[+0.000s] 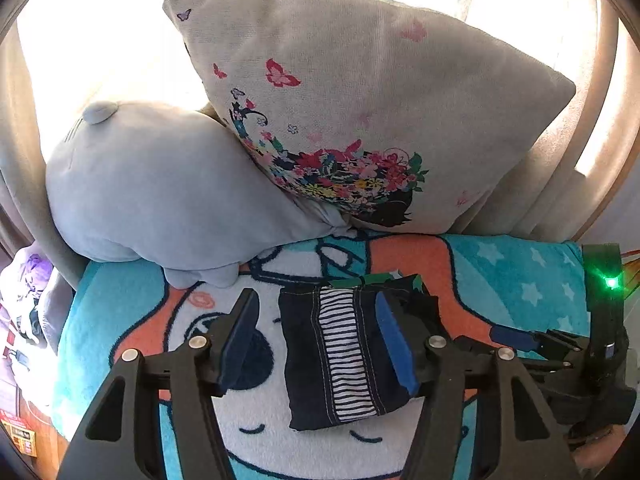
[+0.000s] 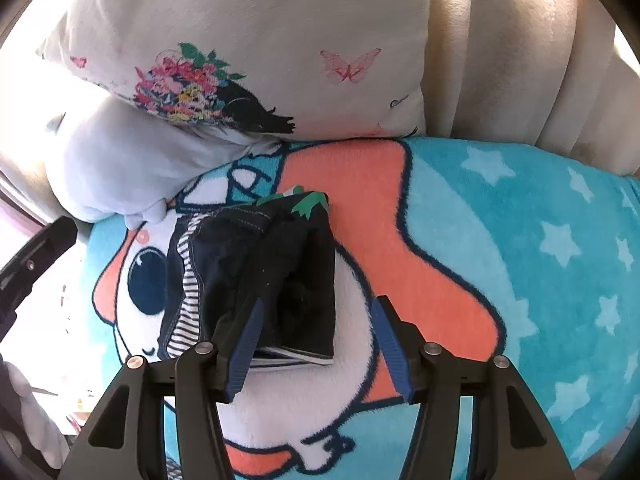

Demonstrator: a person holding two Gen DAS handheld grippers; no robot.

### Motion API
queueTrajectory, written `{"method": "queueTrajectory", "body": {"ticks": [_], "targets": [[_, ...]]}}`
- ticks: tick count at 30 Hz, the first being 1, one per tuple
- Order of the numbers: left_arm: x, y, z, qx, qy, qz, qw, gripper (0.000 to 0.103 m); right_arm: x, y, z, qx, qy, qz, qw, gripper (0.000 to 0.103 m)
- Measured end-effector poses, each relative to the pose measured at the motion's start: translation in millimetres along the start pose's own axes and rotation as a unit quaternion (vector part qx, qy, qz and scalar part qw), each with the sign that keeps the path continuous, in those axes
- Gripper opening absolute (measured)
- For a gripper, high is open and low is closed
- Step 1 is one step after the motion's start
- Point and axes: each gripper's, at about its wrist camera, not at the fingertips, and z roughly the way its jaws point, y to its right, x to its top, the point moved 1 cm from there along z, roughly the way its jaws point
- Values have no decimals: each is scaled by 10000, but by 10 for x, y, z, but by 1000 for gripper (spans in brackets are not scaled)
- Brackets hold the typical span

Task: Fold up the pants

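Small dark navy denim pants (image 1: 340, 356), folded into a compact rectangle with a navy-and-white striped lining strip showing down the middle and a scrap of green print at the far edge, lying flat on a fleece blanket (image 1: 520, 276) printed in turquoise with pale stars, an orange band and a white cartoon face. Same bundle in the right wrist view (image 2: 260, 264), stacked layers visible at its near edge, striped lining peeking out along its left side.

Left gripper (image 1: 316, 340), black frame with blue pads, hanging above the bundle with jaws spread to a middling width; blue pads (image 1: 394, 340) clear of the cloth, nothing clamped. Right gripper (image 2: 316, 344) likewise parted to a middling width, left pad (image 2: 246, 346) over the near right corner of the folded pants, right pad over bare blanket; no pinch on the fabric visible. Right gripper also seen at the right edge of the left wrist view (image 1: 536, 340), low over the blanket, just beside the pants.

Behind the pants, at the head of the blanket, a plump pale grey plush toy (image 1: 160, 192) lying on its side, and a cream pillow (image 1: 380, 92) with butterflies and a flower-haired figure printed on it, leaning against the toy. Beige curtain folds (image 2: 520, 80) behind both, brightly backlit.
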Motion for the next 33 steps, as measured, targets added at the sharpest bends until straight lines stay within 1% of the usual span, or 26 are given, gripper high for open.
{"method": "queueTrajectory", "body": {"ticks": [6,8,11,12,13,14,15,16,17,18,19,21,23,25,27,29,32,33], "targets": [[15,-32,-72,54,157,-92,9998,63,-8,-25,-32,-77,-11,-29,10000,64],[25,-50,-97,105,218,-136,9996,66,-11,-33,-33,-88,-16,-43,10000,64],[45,-67,-187,350,494,-160,9980,69,-5,-67,-34,-87,-26,-98,9999,64],[55,-63,-241,518,659,-147,9964,71,-2,-82,-39,-87,-21,-129,9999,64],[63,-55,-304,706,854,-132,9938,76,4,-101,-47,-77,-7,-163,9998,64],[69,-47,-397,919,1126,-113,9893,83,12,-115,-54,-61,5,-185,9998,65],[79,-47,-465,1025,1310,-110,9860,88,22,-137,-63,-44,24,-226,9997,65],[81,-43,-529,1090,1473,-116,9830,96,28,-151,-66,-45,36,-252,9997,65],[87,-45,-584,1115,1612,-134,9805,103,35,-167,-66,-57,48,-287,9996,66],[97,-56,-623,1102,1701,-166,9791,103,40,-183,-56,-73,41,-328,9994,67],[112,-77,-630,1074,1698,-204,9794,103,40,-198,-38,-83,13,-373,9993,67],[116,-131,-562,986,1501,-285,9833,103,32,-215,3,-96,-60,-401,9991,67],[116,-181,-434,897,1210,-308,9881,103,16,-225,61,-88,-166,-408,9990,67],[84,-235,-210,814,635,-368,9940,103,-7,-231,115,-99,-260,-414,9988,67],[16,-275,-6,643,118,-465,9968,103,-38,-240,183,-132,-377,-439,9982,68],[-62,-311,127,594,-207,-505,9967,103,-69,-243,243,-175,-482,-452,9977,68],[-204,-282,302,745,-585,-251,9952,103,-111,-239,324,-202,-619,-461,9968,68],[-236,-278,337,726,-666,-210,9949,103,-119,-234,338,-216,-641,-462,9966,68]]}}
